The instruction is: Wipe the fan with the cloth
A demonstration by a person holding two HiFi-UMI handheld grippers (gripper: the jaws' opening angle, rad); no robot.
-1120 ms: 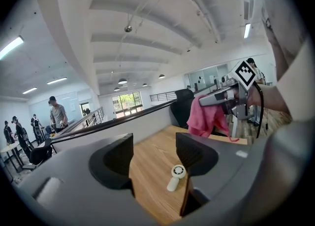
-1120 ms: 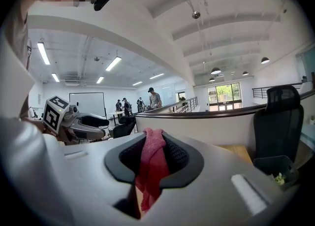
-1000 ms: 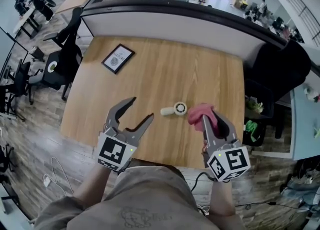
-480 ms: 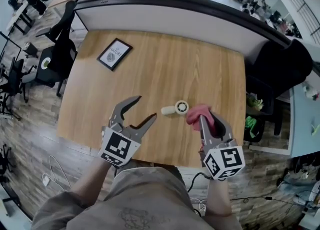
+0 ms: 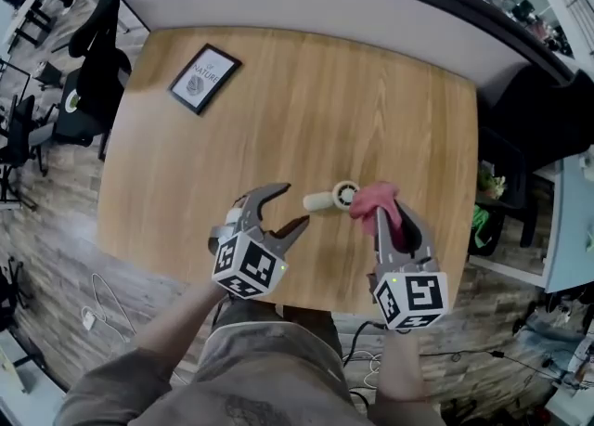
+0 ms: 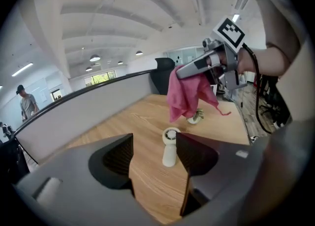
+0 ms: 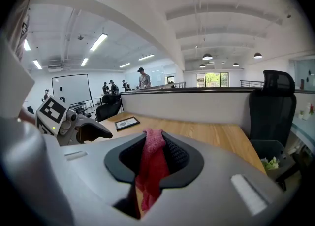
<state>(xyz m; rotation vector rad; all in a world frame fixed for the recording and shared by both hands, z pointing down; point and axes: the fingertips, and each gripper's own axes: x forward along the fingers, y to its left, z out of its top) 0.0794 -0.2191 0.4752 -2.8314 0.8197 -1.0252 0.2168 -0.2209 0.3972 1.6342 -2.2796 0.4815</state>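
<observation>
The left tool (image 5: 290, 208) was spread and empty, its jaws aimed at the small white fan (image 5: 334, 199). The fan lay on the table (image 5: 306, 109) near the edge closest to the person, right of the middle. The right tool (image 5: 391, 220) was pinching the pink cloth (image 5: 374, 200), which hung just beside the fan's round head. A framed picture (image 5: 203, 78) lay near the far left corner.
</observation>
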